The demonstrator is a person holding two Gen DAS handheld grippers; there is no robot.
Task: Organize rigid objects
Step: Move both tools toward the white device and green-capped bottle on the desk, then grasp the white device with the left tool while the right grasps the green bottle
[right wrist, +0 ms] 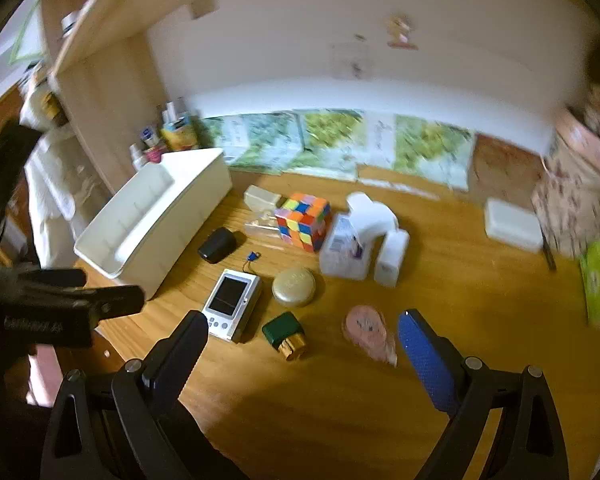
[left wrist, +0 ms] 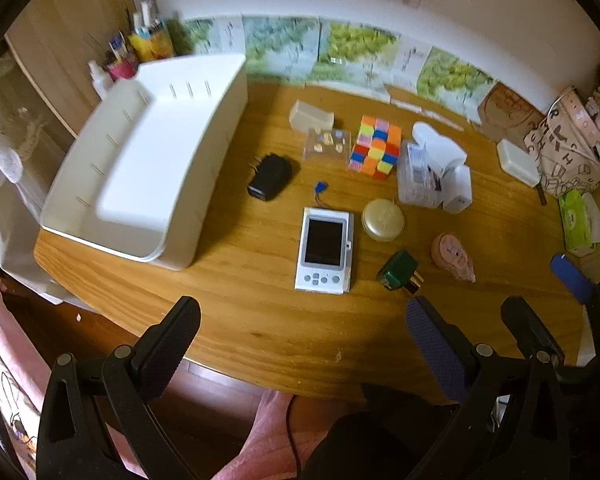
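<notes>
A white open bin (left wrist: 100,204) (right wrist: 100,258) stands on the left of the wooden table (left wrist: 260,328). Spread across the table are a black charger (left wrist: 270,176), a white handheld device (left wrist: 326,250) (right wrist: 232,304), a gold round tin (left wrist: 383,220) (right wrist: 294,286), a green bottle with a gold cap (left wrist: 398,272) (right wrist: 284,334), a pink object (left wrist: 454,256) (right wrist: 368,330) and a colourful cube (left wrist: 376,146) (right wrist: 304,220). My left gripper (left wrist: 302,316) hangs open and empty over the near table edge. My right gripper (right wrist: 302,324) is open too, above the green bottle, holding nothing.
Behind the cube lie a beige box (left wrist: 312,116) and a clear case (left wrist: 328,144). White containers (left wrist: 432,168) stand right of the cube, and a white box (left wrist: 518,162), patterned bag (left wrist: 568,152) and green tissue pack (left wrist: 578,220) sit far right. Bottles (left wrist: 144,40) crowd the back left corner.
</notes>
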